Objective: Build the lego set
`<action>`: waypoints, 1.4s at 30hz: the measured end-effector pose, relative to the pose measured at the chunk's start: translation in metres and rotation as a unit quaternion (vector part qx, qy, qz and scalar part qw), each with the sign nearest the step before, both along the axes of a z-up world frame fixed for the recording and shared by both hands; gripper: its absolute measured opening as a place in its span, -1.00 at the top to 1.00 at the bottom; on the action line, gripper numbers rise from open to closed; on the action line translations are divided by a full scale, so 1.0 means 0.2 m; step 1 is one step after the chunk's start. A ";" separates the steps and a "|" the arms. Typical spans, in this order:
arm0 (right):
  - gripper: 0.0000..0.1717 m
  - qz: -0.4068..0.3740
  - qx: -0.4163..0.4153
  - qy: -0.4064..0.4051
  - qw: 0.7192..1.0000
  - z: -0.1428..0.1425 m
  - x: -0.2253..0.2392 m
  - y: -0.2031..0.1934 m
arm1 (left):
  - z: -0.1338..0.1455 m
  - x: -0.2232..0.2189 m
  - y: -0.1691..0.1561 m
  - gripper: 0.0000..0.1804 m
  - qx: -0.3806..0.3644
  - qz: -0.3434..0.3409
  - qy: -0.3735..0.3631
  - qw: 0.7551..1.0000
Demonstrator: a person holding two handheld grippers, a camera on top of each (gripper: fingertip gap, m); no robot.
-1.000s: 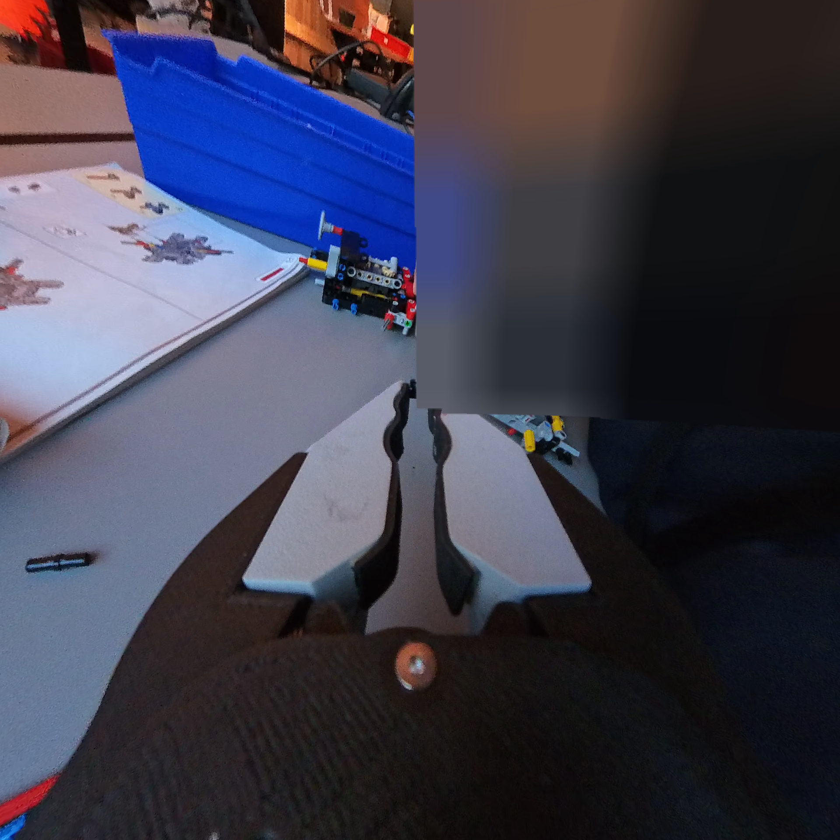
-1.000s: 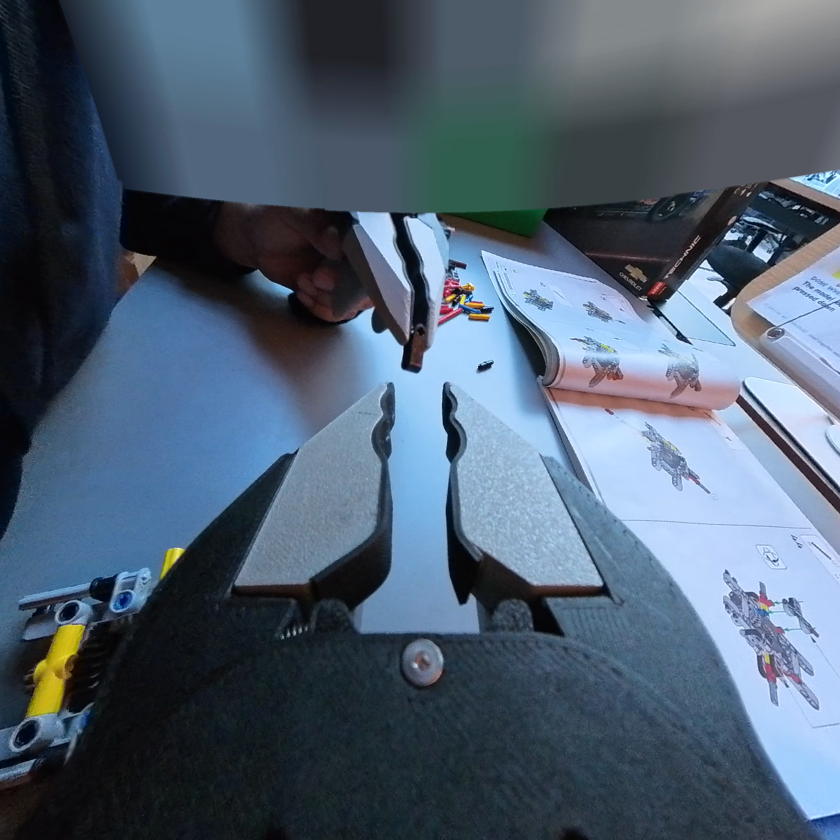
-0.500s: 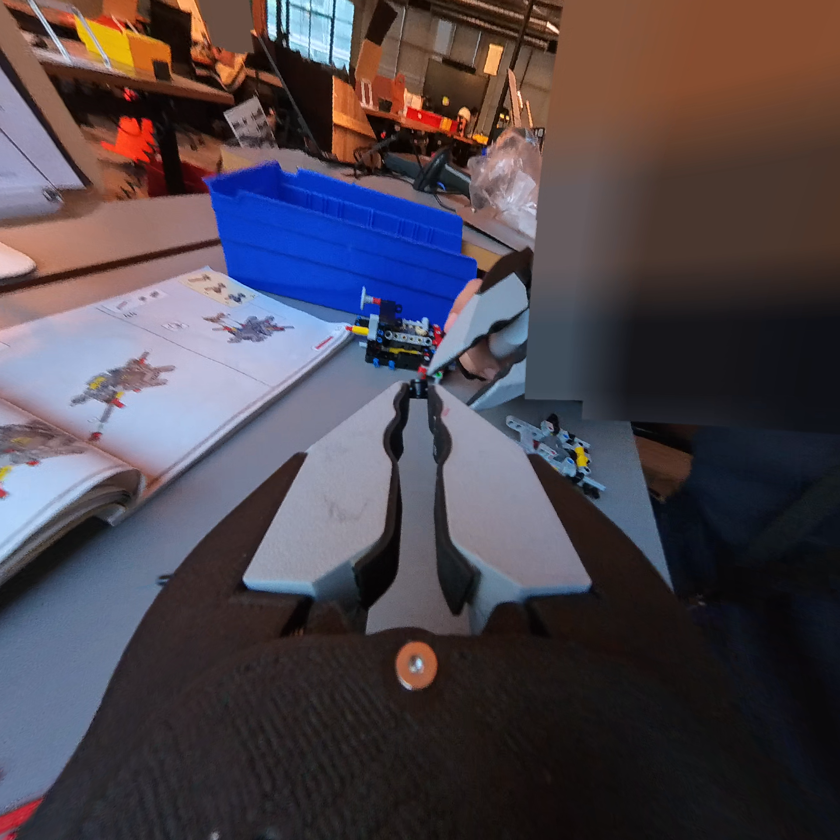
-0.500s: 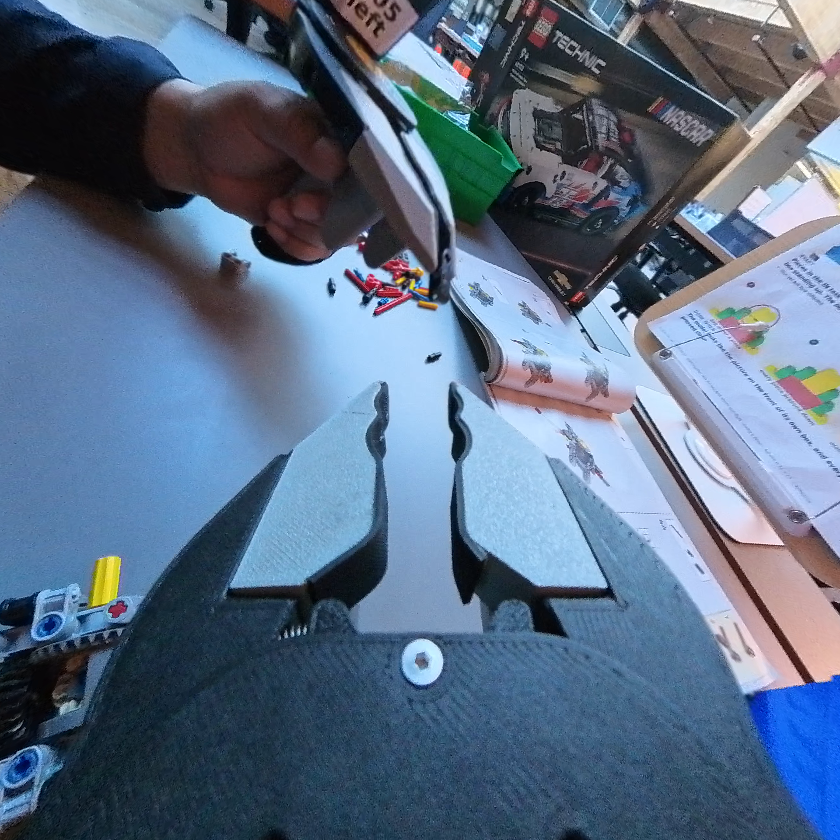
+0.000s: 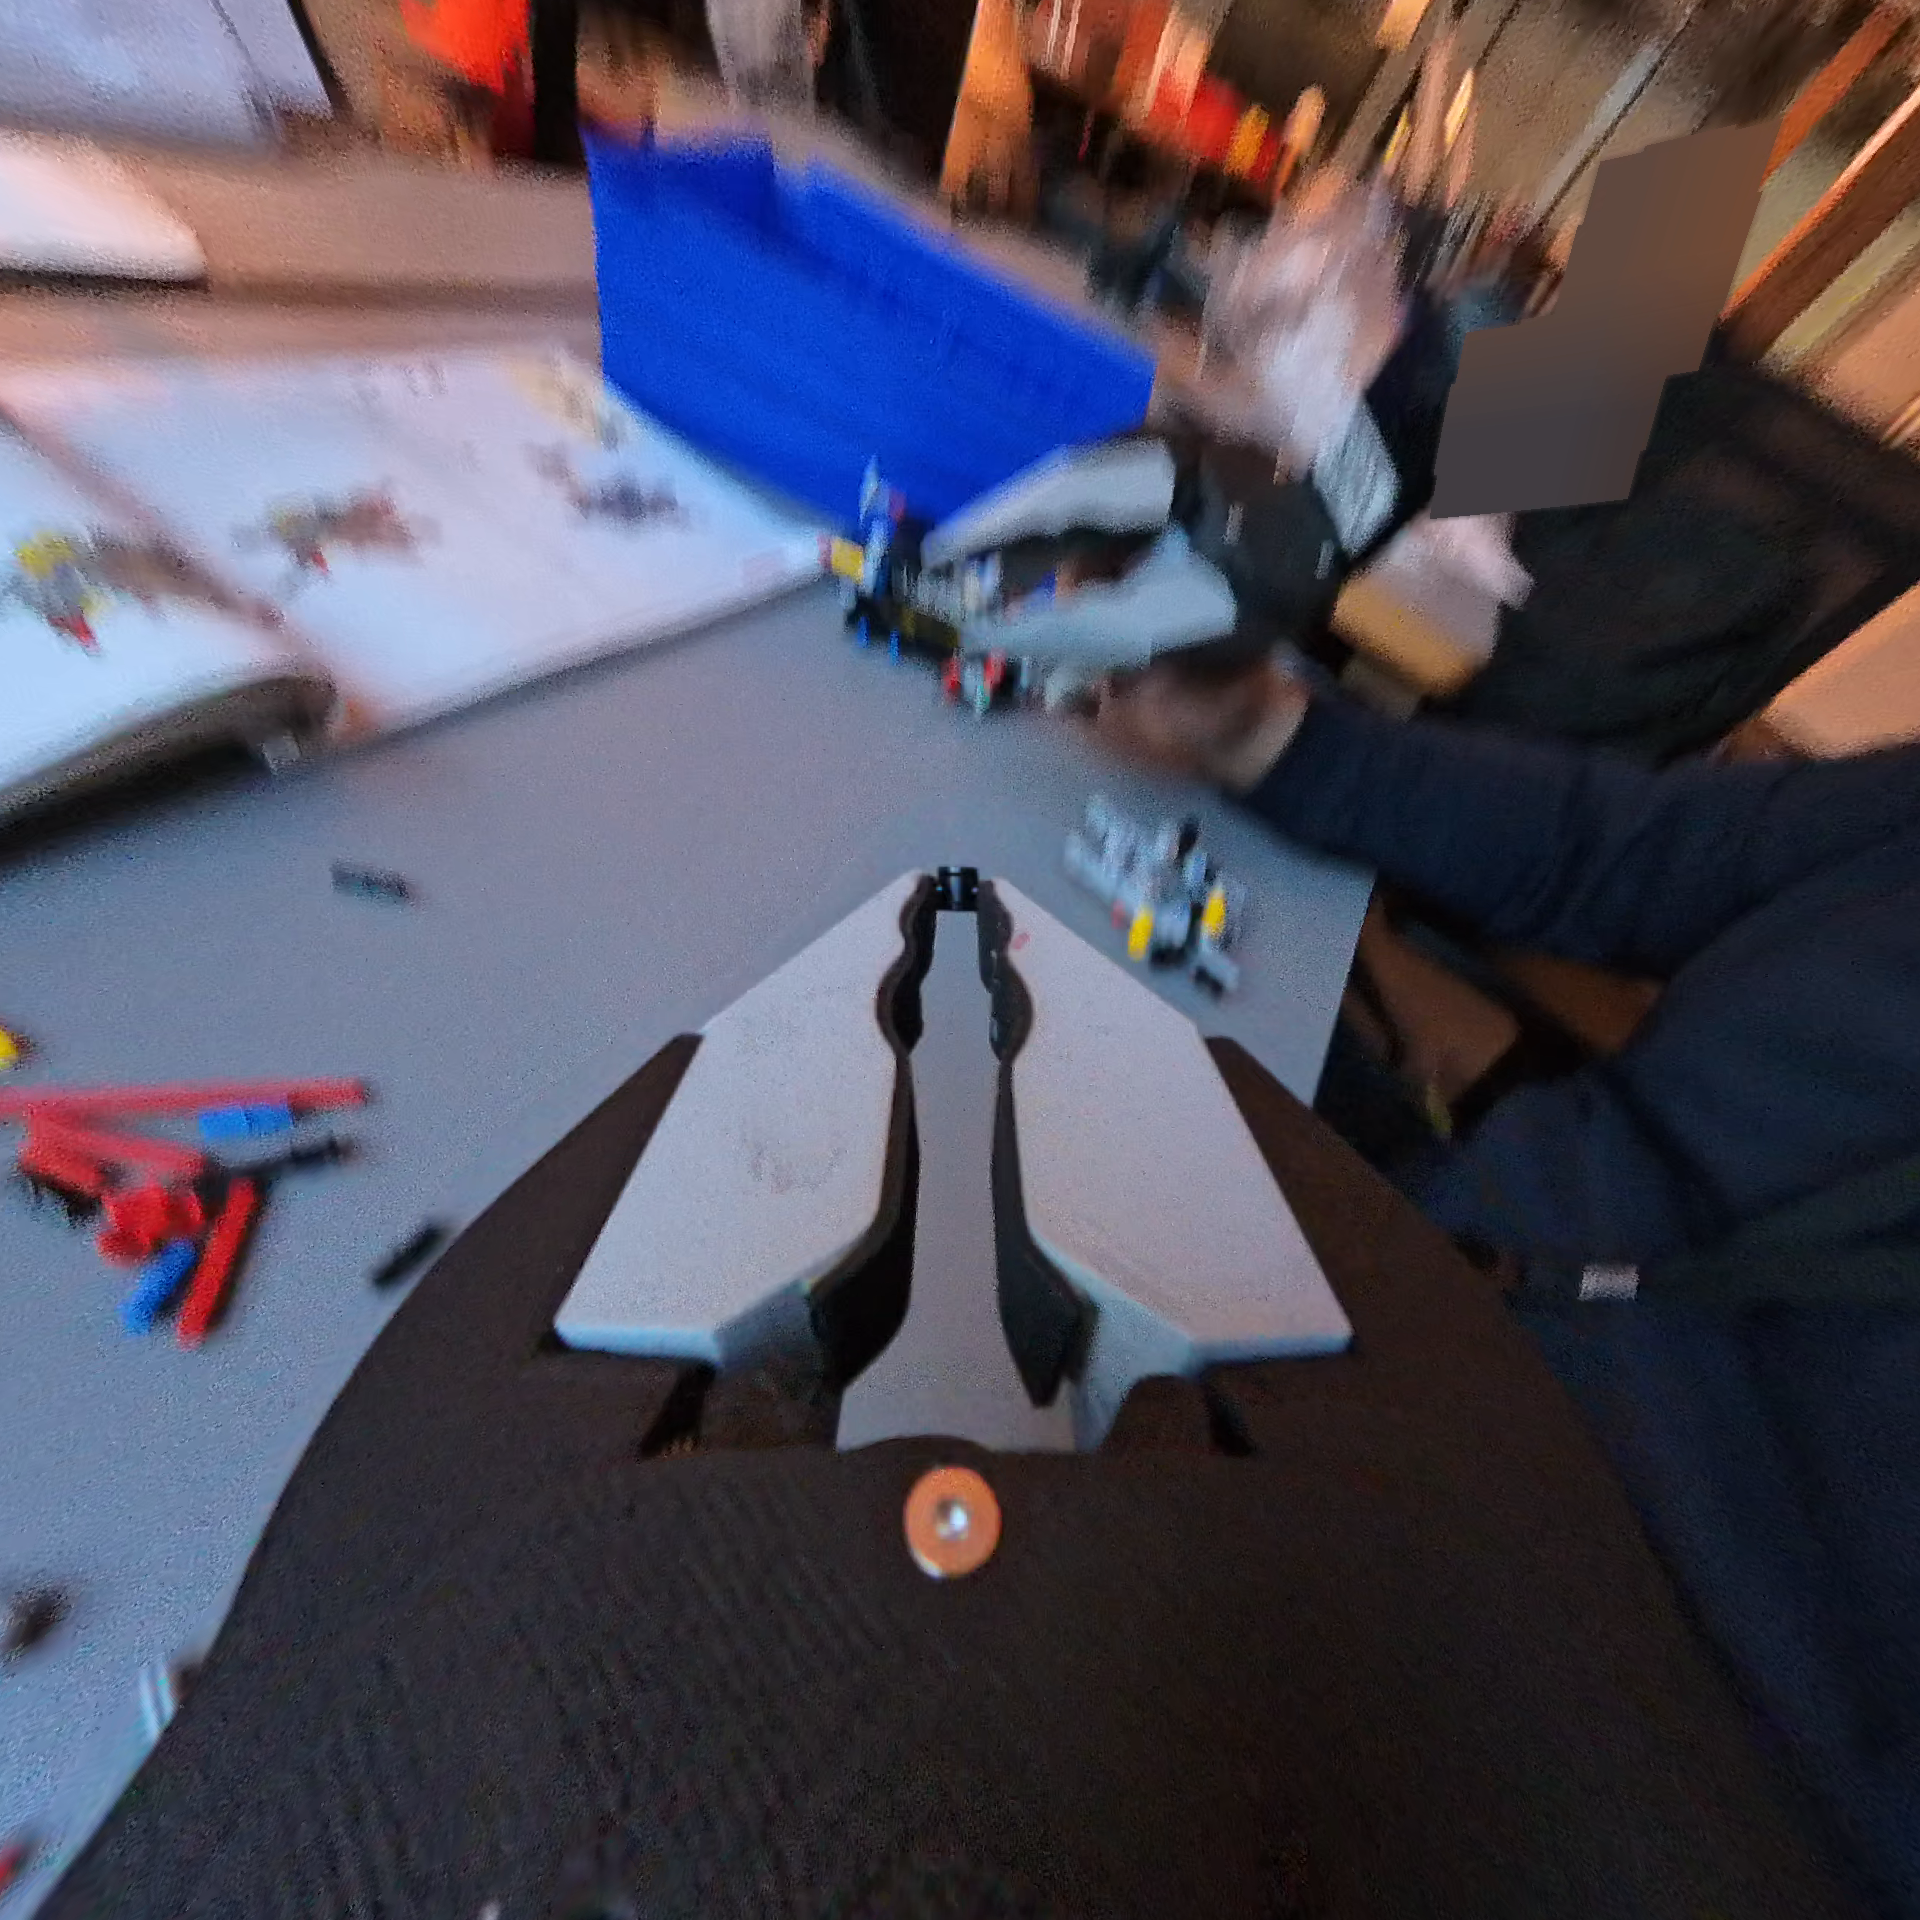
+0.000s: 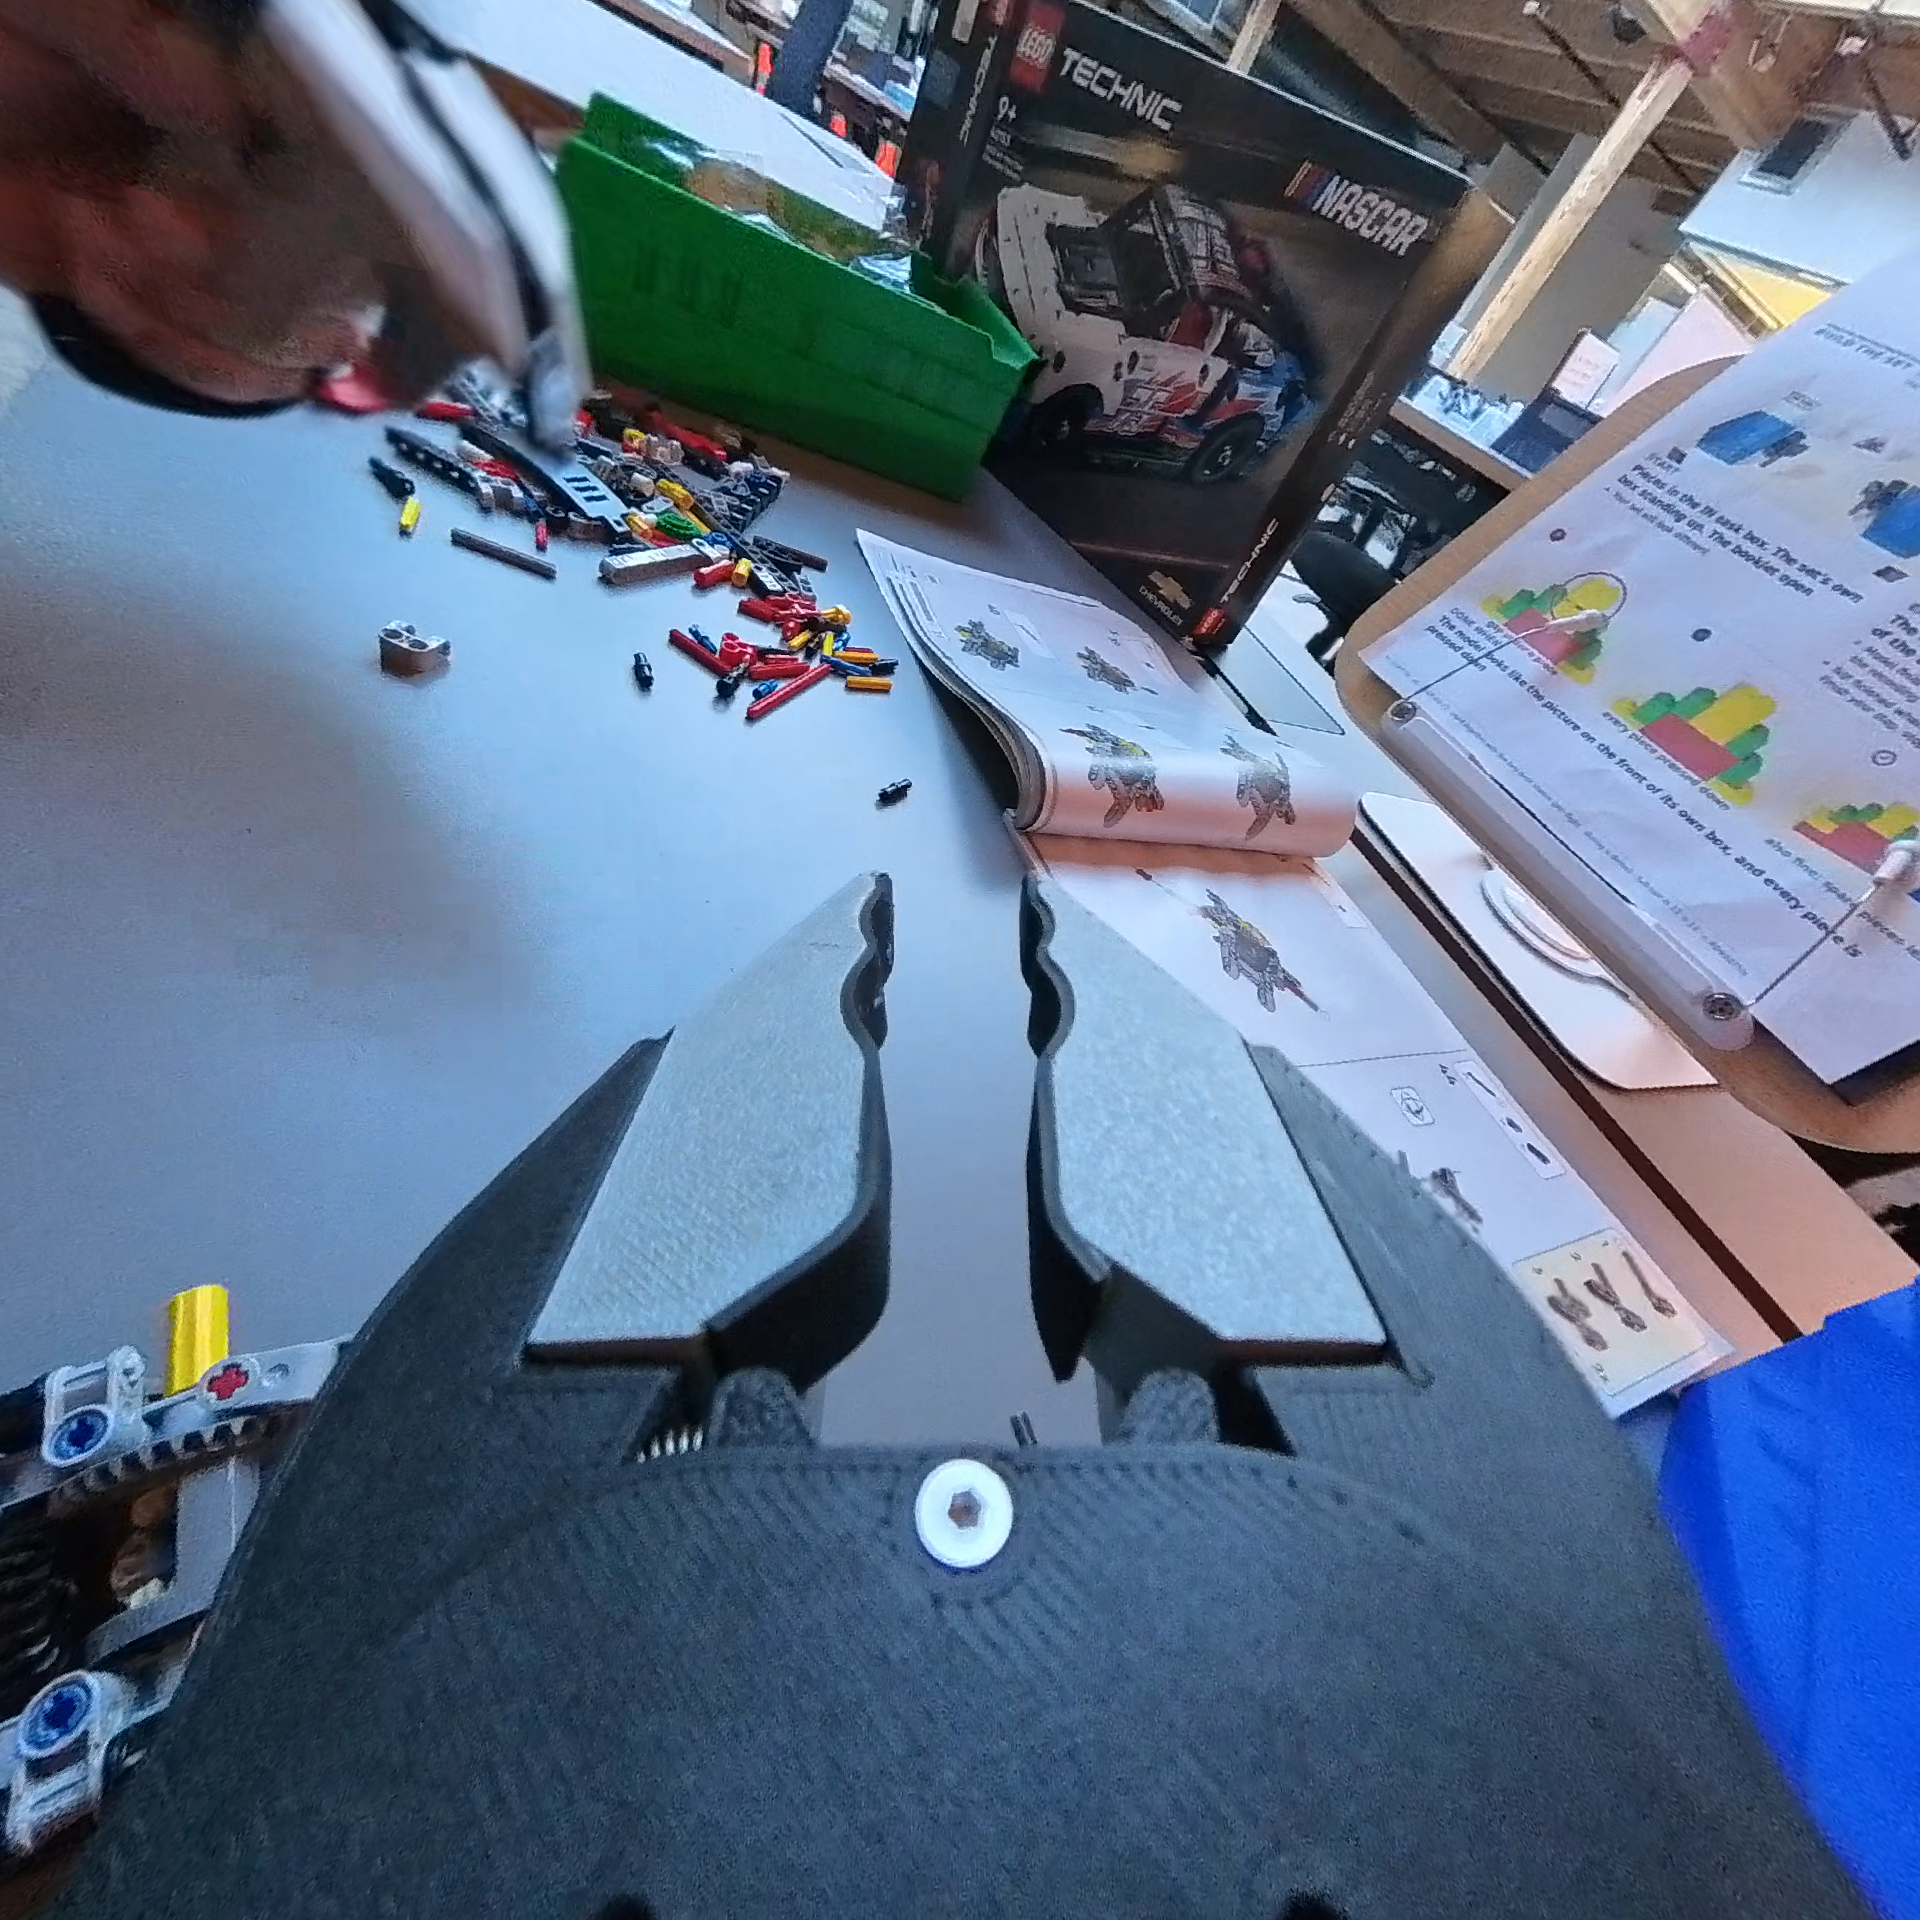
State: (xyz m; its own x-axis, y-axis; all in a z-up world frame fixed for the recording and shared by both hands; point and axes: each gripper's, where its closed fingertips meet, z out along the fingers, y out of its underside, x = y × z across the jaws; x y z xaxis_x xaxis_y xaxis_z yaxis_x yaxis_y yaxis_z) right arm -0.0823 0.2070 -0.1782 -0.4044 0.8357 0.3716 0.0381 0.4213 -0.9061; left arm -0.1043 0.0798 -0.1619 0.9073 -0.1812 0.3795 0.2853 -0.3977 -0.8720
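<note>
Left wrist view: a small black pin (image 5: 954,889) is pinched at the very tips of the left gripper (image 5: 954,906), its jaws nearly closed on it, above the grey bench (image 5: 644,831). The part-built model (image 5: 914,613) at one o'clock is blurred.

Right wrist view: the right gripper (image 6: 956,930) is held over the bench with jaws apart and empty. The open instruction booklet (image 6: 1143,748) lies at one o'clock, loose parts (image 6: 769,655) at eleven. Printing is borne by the set box (image 6: 1195,312); it is not repeated.
</note>
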 end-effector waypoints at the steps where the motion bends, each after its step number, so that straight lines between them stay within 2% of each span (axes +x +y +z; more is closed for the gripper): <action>1: 0.76 0.001 -0.003 -0.002 1.000 0.00 0.00 0.00 | -0.07 0.06 -0.06 0.94 -0.039 -0.015 0.014 0.999; 3: 0.76 0.004 -0.007 -0.006 1.000 -0.01 0.00 0.00 | -0.19 0.12 -0.18 0.95 -0.114 -0.025 0.020 0.993; 8: 0.76 0.018 -0.005 -0.003 1.000 0.01 0.01 -0.04 | -0.46 -0.07 -0.34 0.94 -0.237 0.040 0.084 0.967; 11: 0.76 0.017 0.003 0.000 1.000 0.01 0.02 -0.05 | -0.54 -0.23 -0.37 0.94 -0.253 0.085 0.094 0.959; 14: 0.76 0.012 0.002 -0.001 1.000 0.01 0.02 -0.03 | -0.51 -0.34 -0.39 0.94 -0.255 0.116 0.098 0.955; 19: 0.76 0.006 -0.009 -0.004 1.000 0.01 0.01 0.01 | -0.37 -0.37 -0.37 0.94 -0.244 0.122 0.142 0.951; 22: 0.76 0.012 -0.006 -0.001 1.000 0.02 0.02 -0.01 | -0.30 -0.27 -0.33 0.94 -0.222 0.096 0.128 0.962; 25: 0.73 0.055 0.007 -0.012 0.998 0.00 0.05 -0.11 | -0.29 -0.13 -0.26 0.95 -0.203 0.055 0.111 0.971; 28: 0.71 0.121 0.038 -0.067 0.990 -0.12 0.10 -0.26 | -0.24 -0.05 -0.18 0.95 -0.146 0.028 0.098 0.984; 31: 0.70 0.133 0.088 -0.072 0.985 -0.18 0.12 -0.34 | -0.19 0.05 -0.13 0.95 -0.078 -0.015 0.110 0.991; 34: 0.72 0.142 0.100 -0.056 0.983 -0.15 0.14 -0.40 | -0.16 0.15 -0.07 0.95 -0.044 -0.043 0.115 0.991; 37: 0.72 0.140 0.108 -0.025 0.984 -0.10 0.15 -0.44 | -0.18 0.20 -0.01 0.95 -0.047 -0.053 0.103 0.992; 42: 0.72 0.150 0.142 0.001 0.978 -0.08 0.19 -0.49 | -0.21 0.30 0.09 0.95 -0.040 -0.050 0.029 0.998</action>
